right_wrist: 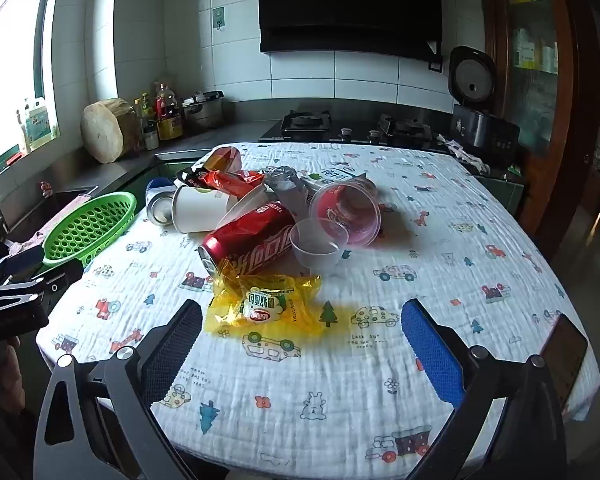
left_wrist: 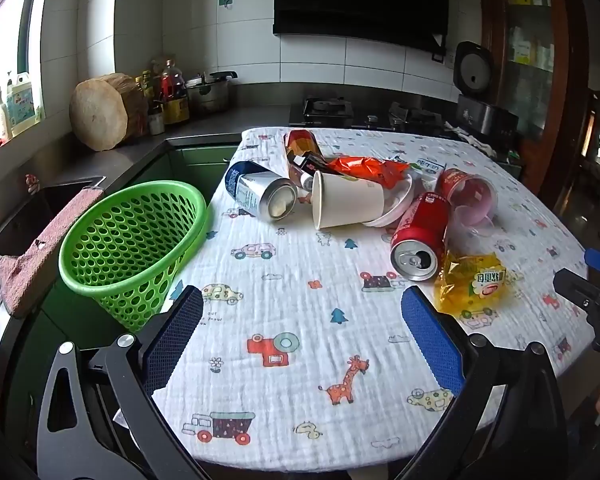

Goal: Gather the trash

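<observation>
1. While both grippers hover over the table (left_wrist: 300,420), the left gripper (left_wrist: 302,336) and right gripper (right_wrist: 302,340) have jaws apart, holding nothing.
2. Two cans lie mid-table: one red can (left_wrist: 420,236), one blue can (left_wrist: 256,196).
3. One white cup (left_wrist: 348,200) and one red cup (left_wrist: 470,194) lie tipped beside them.
4. One yellow wrapper (right_wrist: 264,304) lies nearest.
5. One green basket (left_wrist: 132,240) sits at the table's left edge.

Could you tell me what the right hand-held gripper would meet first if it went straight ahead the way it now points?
Most likely the yellow snack wrapper, which lies nearest ahead of the open right hand-held gripper, slightly toward its left finger. Just behind it lies the red cola can on its side. Depth is hard to judge through the fisheye.
</observation>
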